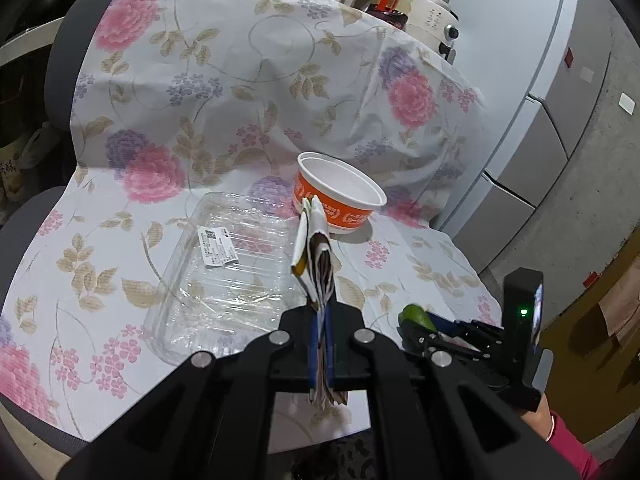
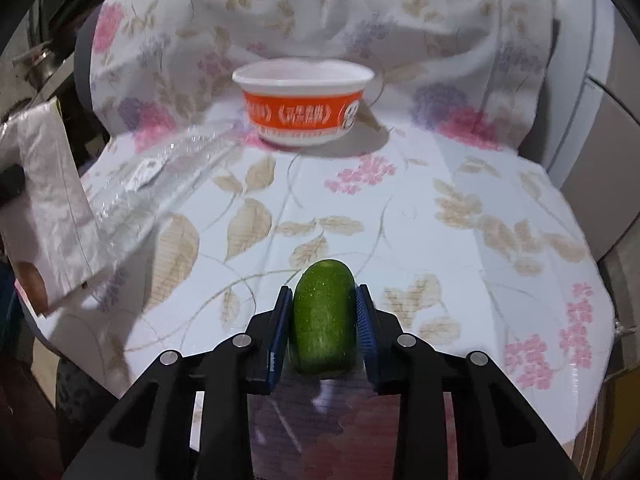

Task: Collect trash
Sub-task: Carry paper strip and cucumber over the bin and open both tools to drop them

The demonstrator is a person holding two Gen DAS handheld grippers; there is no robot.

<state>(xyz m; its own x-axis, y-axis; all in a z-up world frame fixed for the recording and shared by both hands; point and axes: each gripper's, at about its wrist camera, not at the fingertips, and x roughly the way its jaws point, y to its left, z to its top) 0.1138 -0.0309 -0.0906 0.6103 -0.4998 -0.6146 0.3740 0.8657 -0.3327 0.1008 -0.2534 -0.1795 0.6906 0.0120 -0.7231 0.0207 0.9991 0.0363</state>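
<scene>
My left gripper (image 1: 320, 312) is shut on a flat folded paper wrapper (image 1: 314, 240), white and brown, held edge-on above the seat; the wrapper also shows at the left of the right wrist view (image 2: 52, 208). My right gripper (image 2: 323, 300) is shut on a green fruit peel piece (image 2: 323, 316), held just above the floral cloth; it shows at the right of the left wrist view (image 1: 418, 318). An orange and white paper bowl (image 1: 340, 192) (image 2: 304, 100) stands upright and empty at the back. A clear plastic tray (image 1: 228, 276) (image 2: 160, 176) with a white label lies left of it.
A floral cloth (image 1: 240, 80) (image 2: 440, 208) covers a chair seat and backrest. A grey cabinet (image 1: 560, 100) stands at the right. Bottles and a white appliance (image 1: 432, 16) sit behind the chair. A brown paper bag (image 1: 624, 304) is at the far right on the floor.
</scene>
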